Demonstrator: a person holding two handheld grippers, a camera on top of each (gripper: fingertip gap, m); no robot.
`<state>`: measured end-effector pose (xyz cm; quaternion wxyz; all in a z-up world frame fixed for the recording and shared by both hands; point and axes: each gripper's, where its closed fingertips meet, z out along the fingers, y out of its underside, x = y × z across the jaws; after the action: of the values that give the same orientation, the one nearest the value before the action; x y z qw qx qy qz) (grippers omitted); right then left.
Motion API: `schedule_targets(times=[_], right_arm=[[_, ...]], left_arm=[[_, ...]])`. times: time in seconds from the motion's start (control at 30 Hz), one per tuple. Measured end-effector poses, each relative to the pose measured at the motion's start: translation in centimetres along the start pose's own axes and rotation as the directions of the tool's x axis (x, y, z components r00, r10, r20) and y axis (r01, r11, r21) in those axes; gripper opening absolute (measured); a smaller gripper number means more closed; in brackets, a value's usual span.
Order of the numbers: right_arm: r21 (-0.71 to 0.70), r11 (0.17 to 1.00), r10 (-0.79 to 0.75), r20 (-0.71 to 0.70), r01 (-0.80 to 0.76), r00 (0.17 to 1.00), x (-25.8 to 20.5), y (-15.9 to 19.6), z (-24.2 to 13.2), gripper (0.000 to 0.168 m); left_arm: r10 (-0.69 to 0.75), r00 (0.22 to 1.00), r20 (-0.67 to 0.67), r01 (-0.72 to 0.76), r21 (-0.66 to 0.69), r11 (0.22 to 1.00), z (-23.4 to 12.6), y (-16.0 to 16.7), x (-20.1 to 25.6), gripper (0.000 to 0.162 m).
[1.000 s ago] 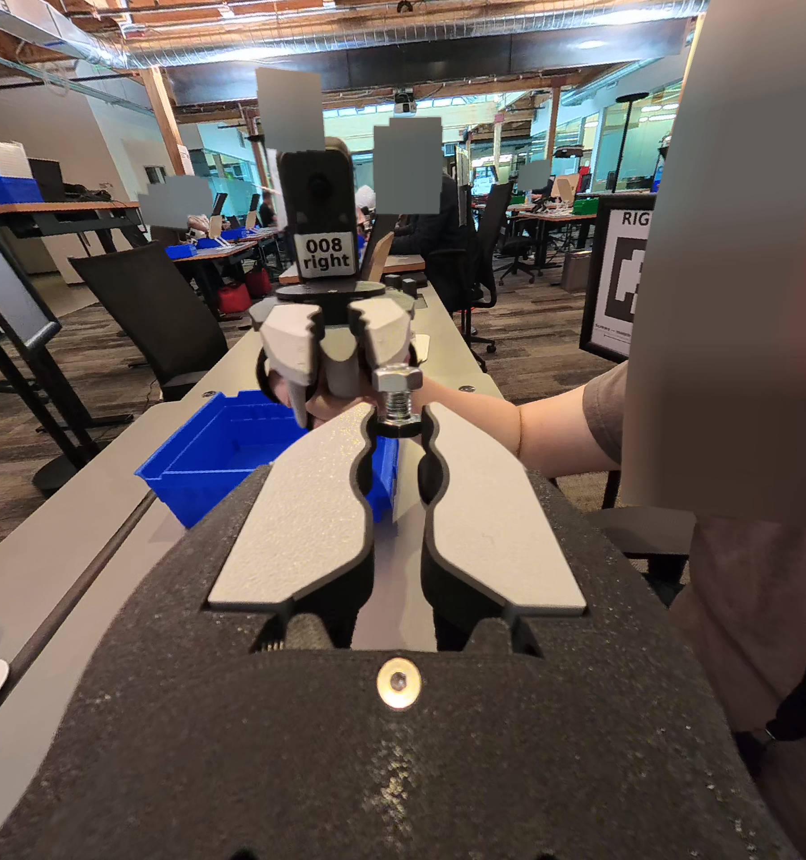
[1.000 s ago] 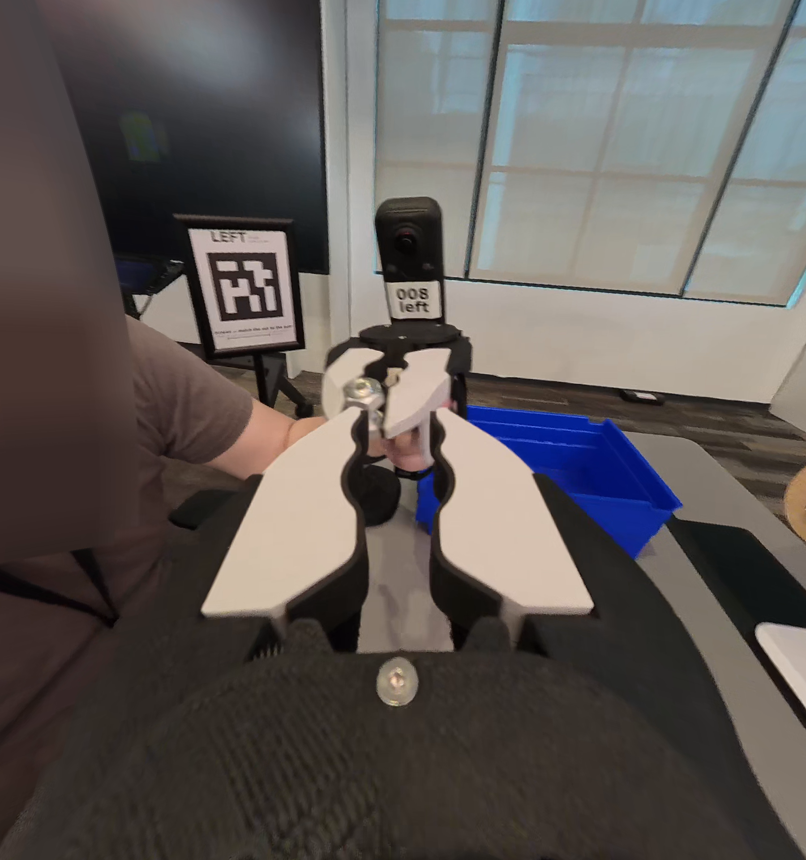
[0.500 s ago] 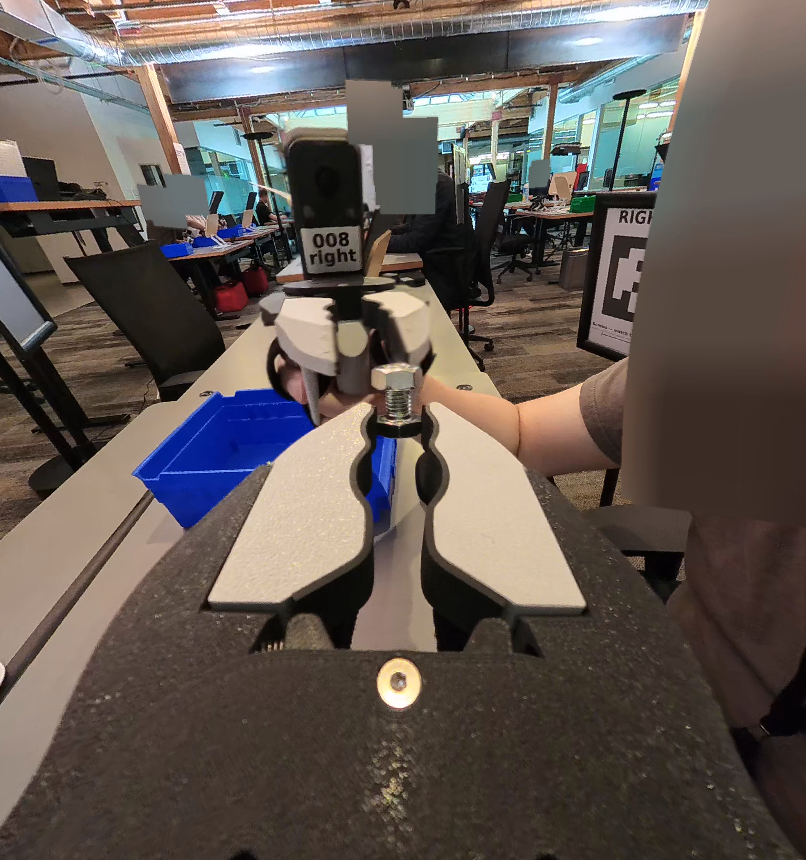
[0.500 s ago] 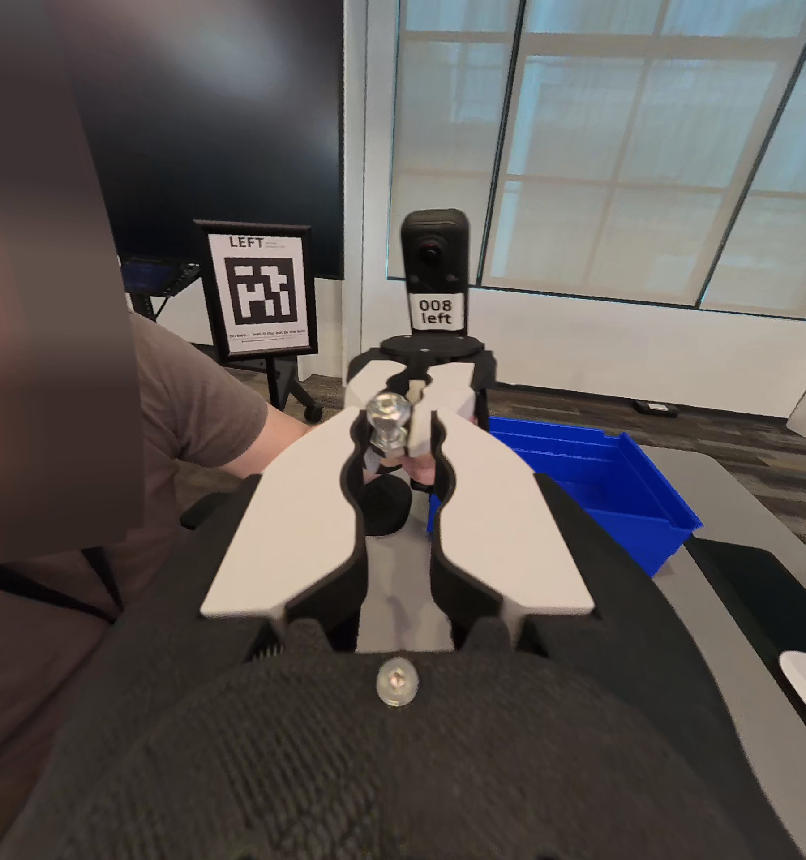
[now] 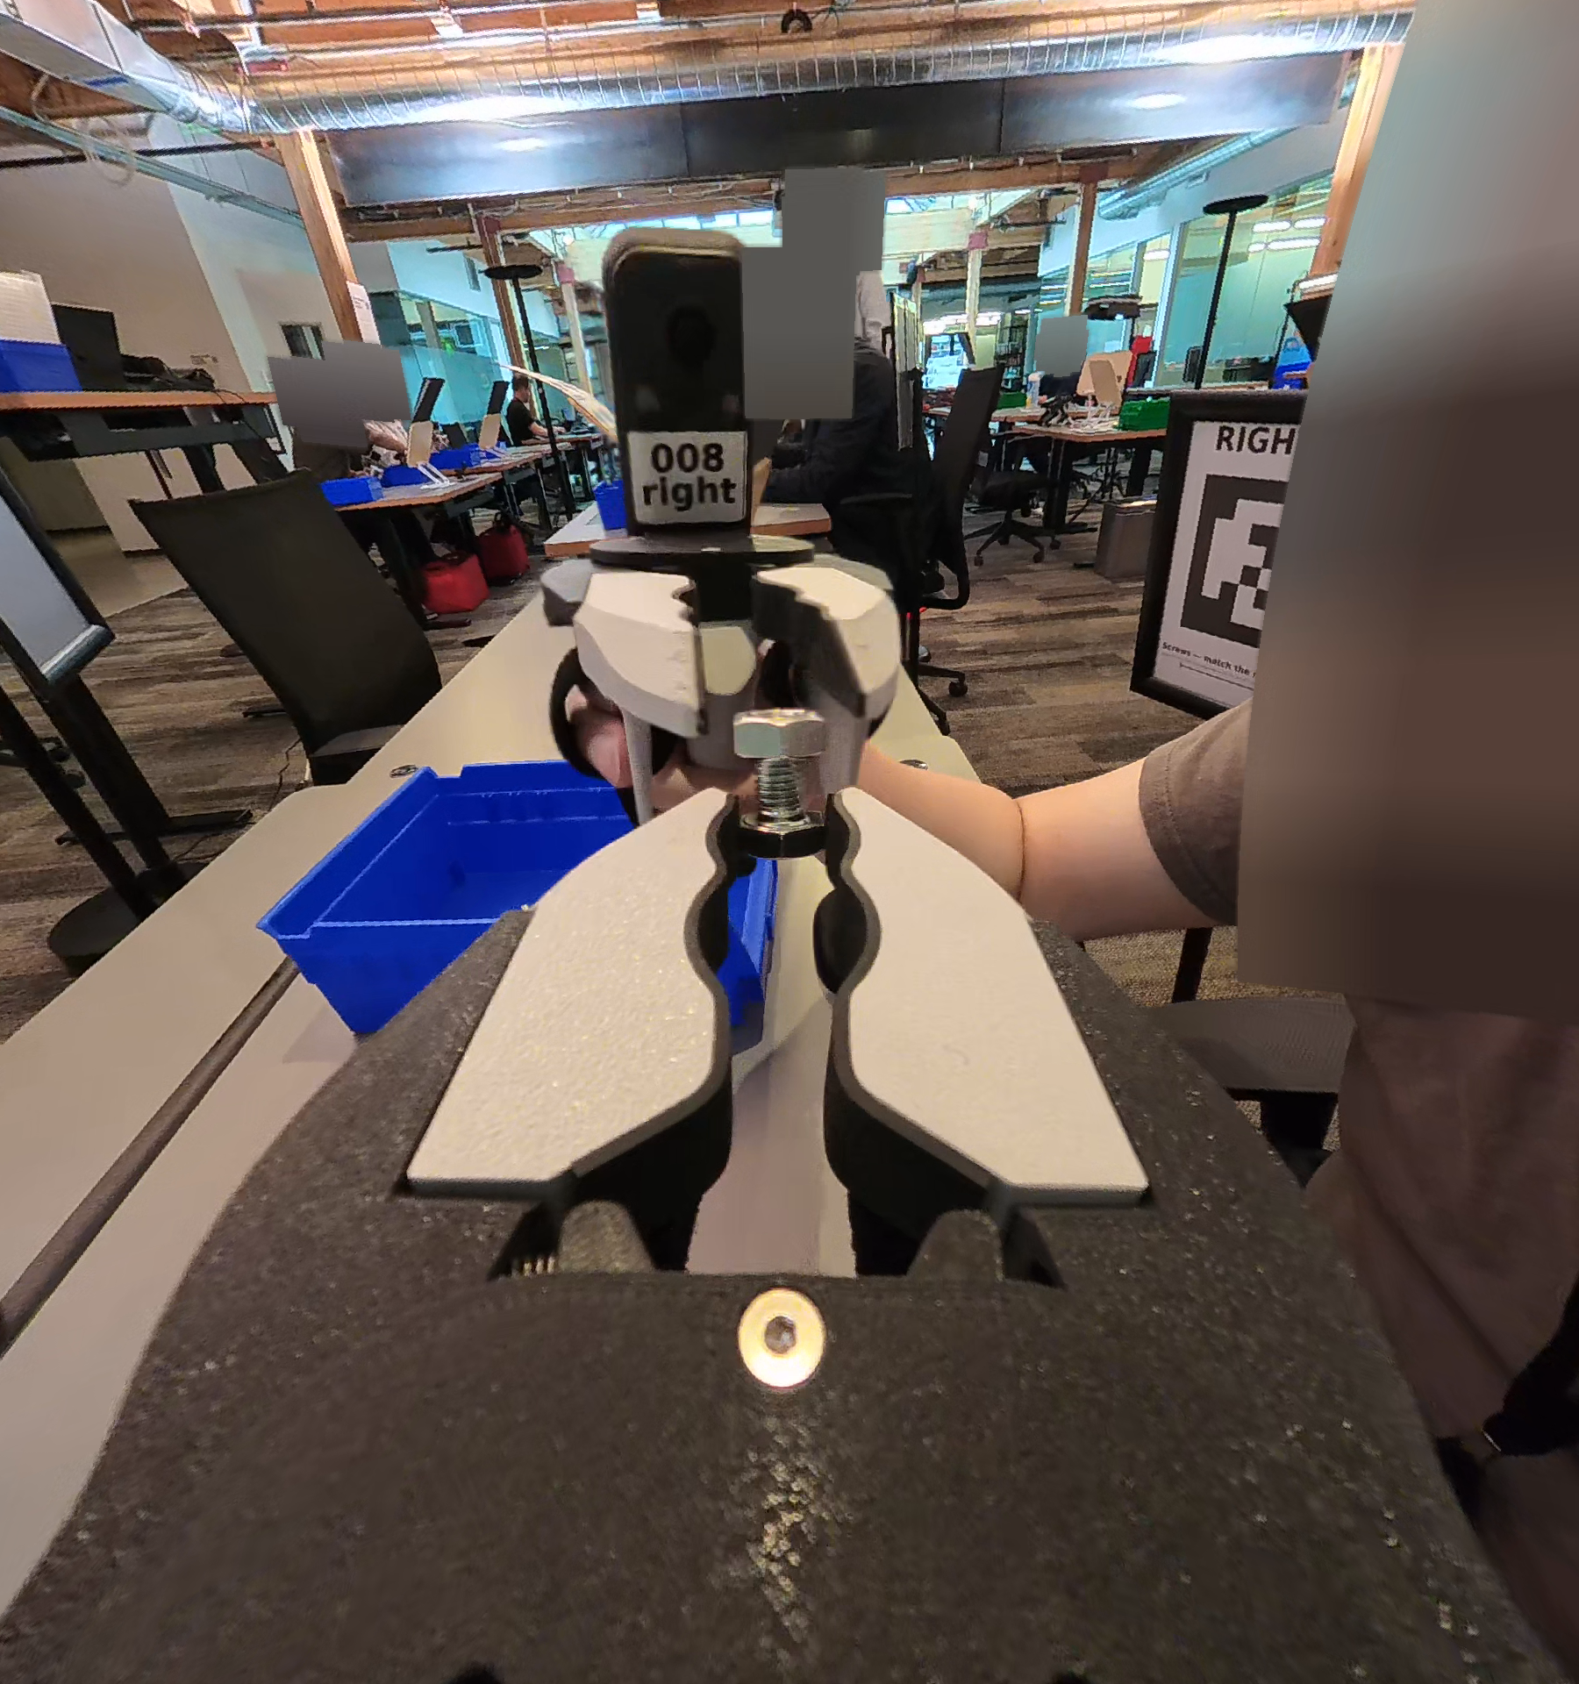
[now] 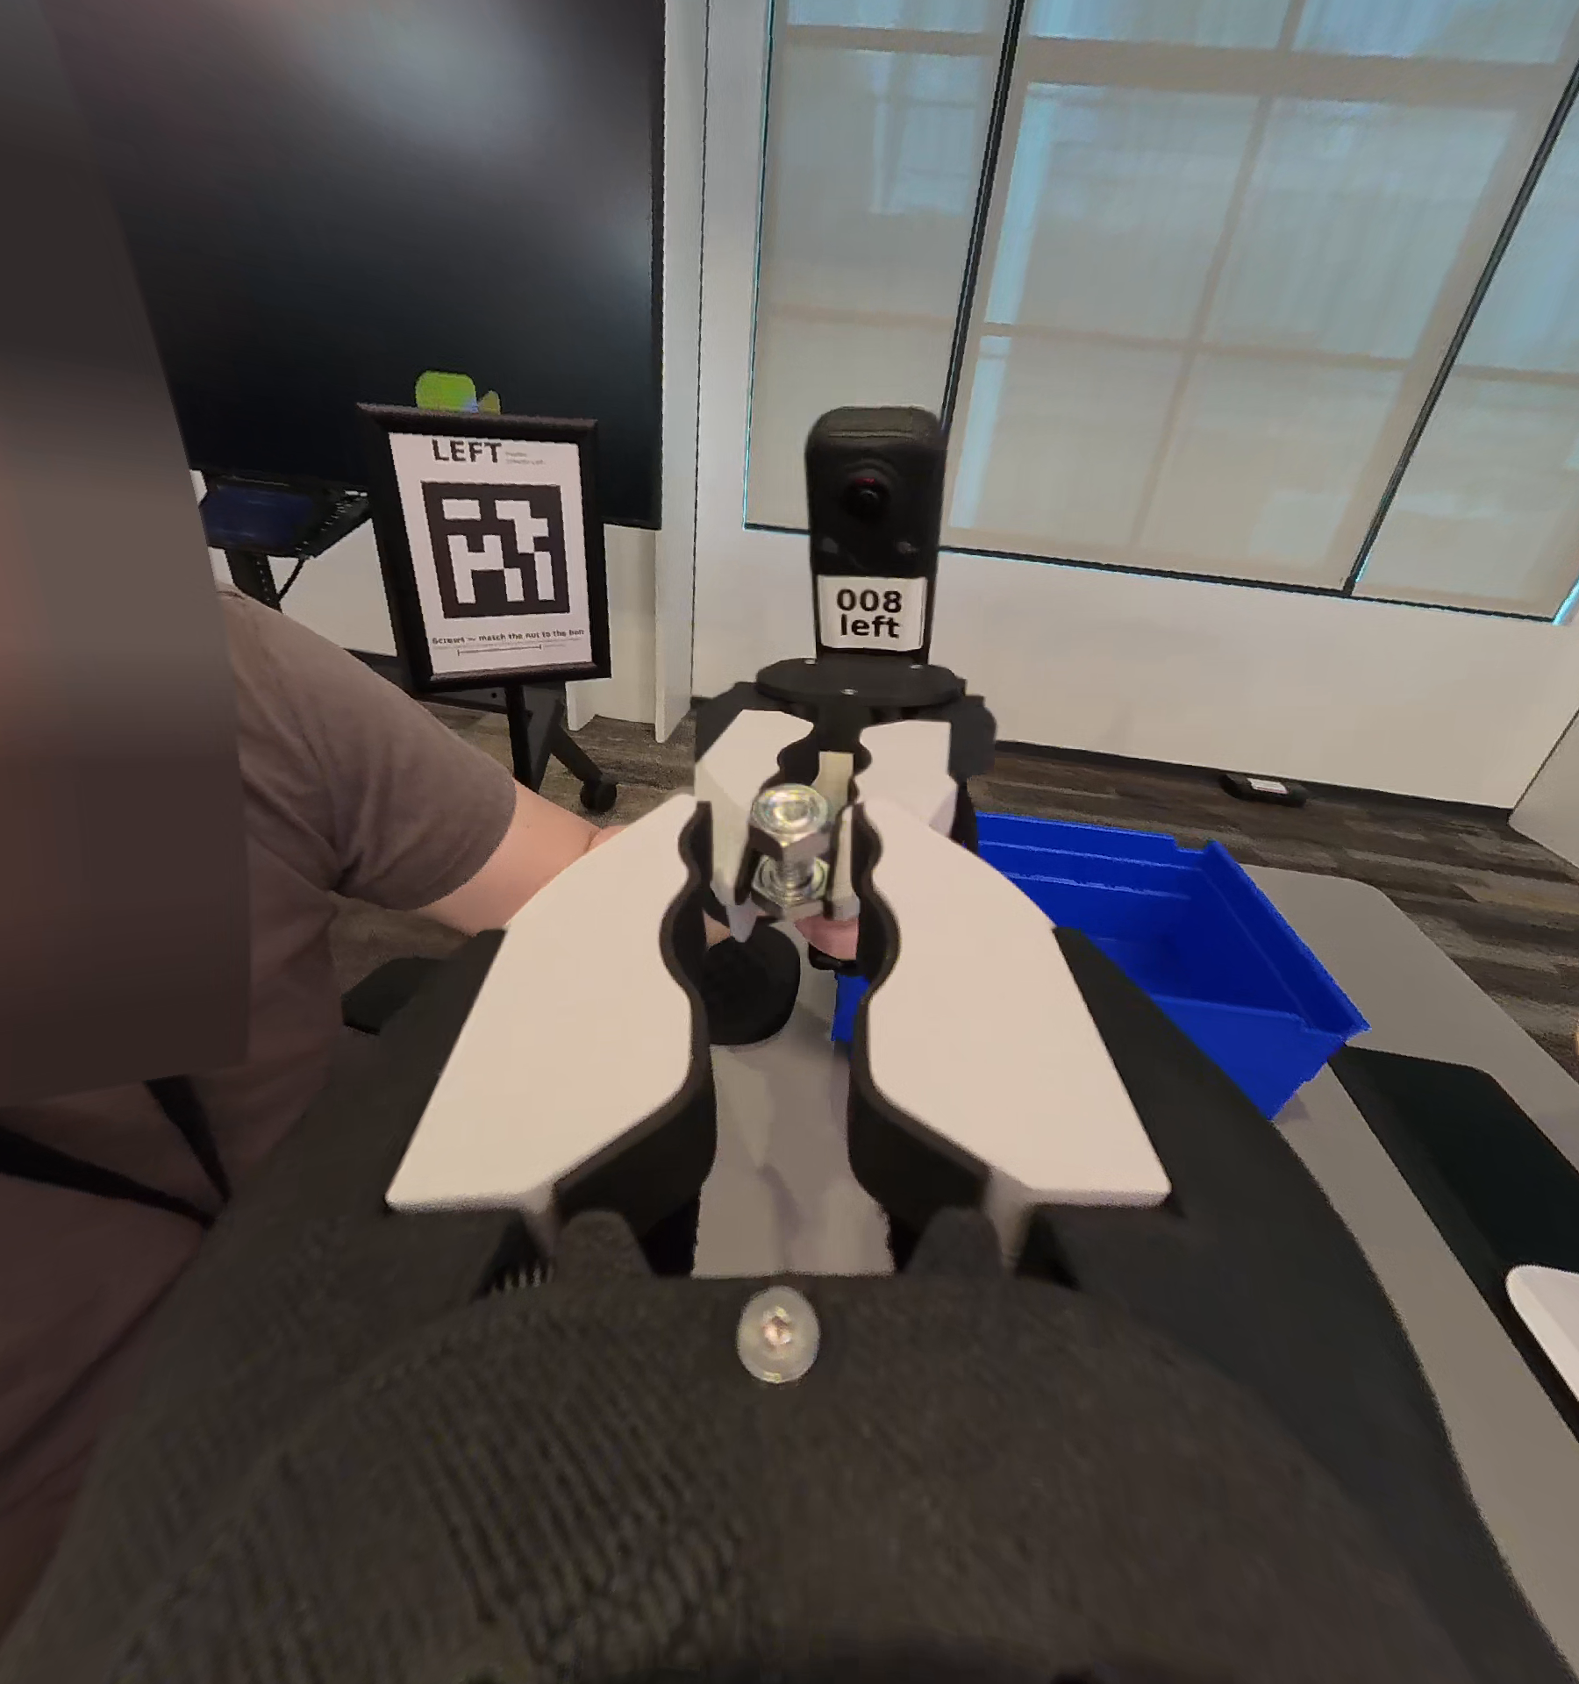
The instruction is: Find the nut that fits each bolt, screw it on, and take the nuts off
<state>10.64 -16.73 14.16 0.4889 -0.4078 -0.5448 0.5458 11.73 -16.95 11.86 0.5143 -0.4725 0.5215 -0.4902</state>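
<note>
The left gripper's (image 5: 779, 834) fingers (image 5: 640, 957) clamp the nut (image 5: 779, 825) low on the upright bolt (image 5: 779, 761); the right gripper's (image 6: 781, 825) fingers (image 6: 585, 984) pinch the bolt head, above the blue bin (image 5: 421, 875) on the bench (image 5: 130, 1048).

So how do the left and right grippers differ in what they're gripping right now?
The left gripper is shut on the nut; the right gripper is shut on the hex head of the bolt. The left gripper grips low on the upright bolt and the right gripper at its top, with bare thread between them. Shared: both are closed, face each other and hold the same bolt.
</note>
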Motion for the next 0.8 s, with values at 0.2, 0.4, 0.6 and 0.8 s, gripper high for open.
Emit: schedule_targets(times=[0.2, 0.4, 0.6, 0.8], right_arm=[[-0.025, 1.0, 0.003, -0.023, -0.004, 1.0, 0.7, 0.7, 0.1, 0.031], [0.016, 0.999, 0.03, -0.005, -0.03, 1.0, 0.6, 0.1, -0.2, 0.029], [-0.009, 1.0, 0.006, -0.008, -0.006, 1.0, 0.2, 0.4, 0.3, 0.029], [0.031, 0.999, 0.033, 0.015, -0.034, 0.999, 0.4, -0.2, -0.4, 0.027]], left_arm=[[0.004, 1.0, 0.006, -0.004, 0.003, 1.0, 0.1, 0.0, 0.1, 0.017], [-0.01, 1.0, -0.002, 0.01, 0.019, 1.0, -0.1, -0.2, -0.1, 0.018], [0.009, 1.0, -0.007, -0.009, 0.01, 1.0, 0.1, -0.2, 0.4, 0.018], [0.017, 1.0, -0.001, -0.017, 0.019, 1.0, -0.2, -0.5, 0.2, 0.017]])
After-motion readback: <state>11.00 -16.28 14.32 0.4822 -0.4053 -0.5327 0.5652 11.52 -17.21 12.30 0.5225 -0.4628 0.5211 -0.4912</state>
